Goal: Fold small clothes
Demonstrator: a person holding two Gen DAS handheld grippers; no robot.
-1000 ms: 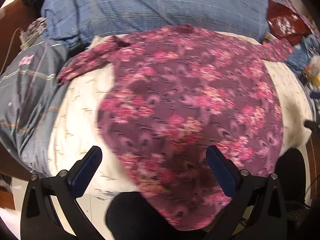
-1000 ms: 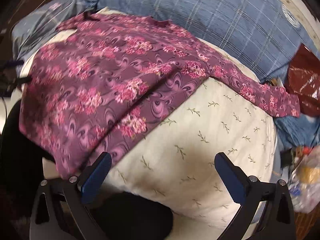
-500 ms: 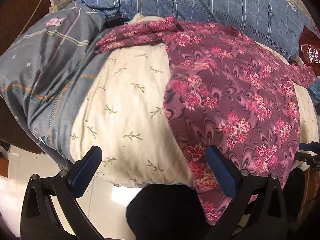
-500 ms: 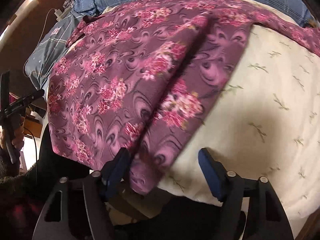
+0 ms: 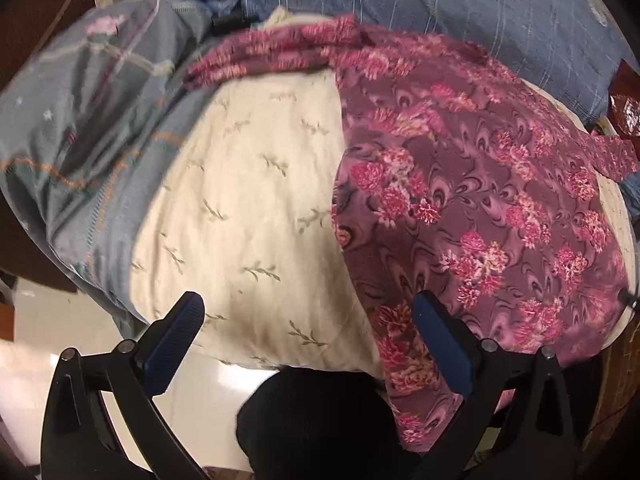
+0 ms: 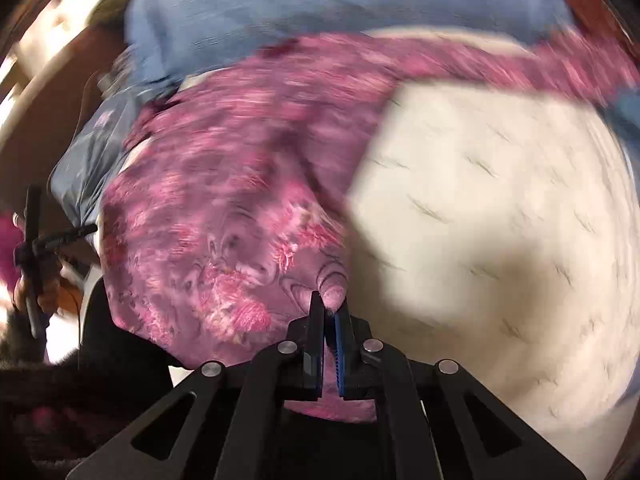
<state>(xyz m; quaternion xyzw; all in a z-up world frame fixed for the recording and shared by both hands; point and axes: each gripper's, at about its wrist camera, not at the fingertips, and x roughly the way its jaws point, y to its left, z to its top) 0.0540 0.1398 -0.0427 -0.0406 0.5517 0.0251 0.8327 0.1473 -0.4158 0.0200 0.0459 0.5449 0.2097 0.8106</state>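
Observation:
A purple shirt with pink flowers (image 5: 472,208) lies spread over a cream quilt (image 5: 248,216), sleeves out to both sides. My left gripper (image 5: 308,320) hovers open over the quilt's near edge; its right finger (image 5: 440,344) is over the shirt's lower left hem, nothing between the pads. In the blurred right wrist view, my right gripper (image 6: 330,312) is shut on a pinched fold at the purple shirt (image 6: 224,208) lower hem corner, with a nub of cloth sticking out past the fingertips. The other gripper (image 6: 36,248), held in a hand, shows at far left.
A blue plaid pillow (image 5: 400,4) lies behind the shirt and a grey-blue duvet (image 5: 80,132) bunches at the left. A dark red bag (image 5: 628,108) sits at the far right. Pale floor (image 5: 40,332) and a dark-clad knee (image 5: 316,424) show below the bed edge.
My right gripper swung left onto the shirt's lower hem and closed from wide open to shut on it. The left gripper drifted left, staying open over the quilt.

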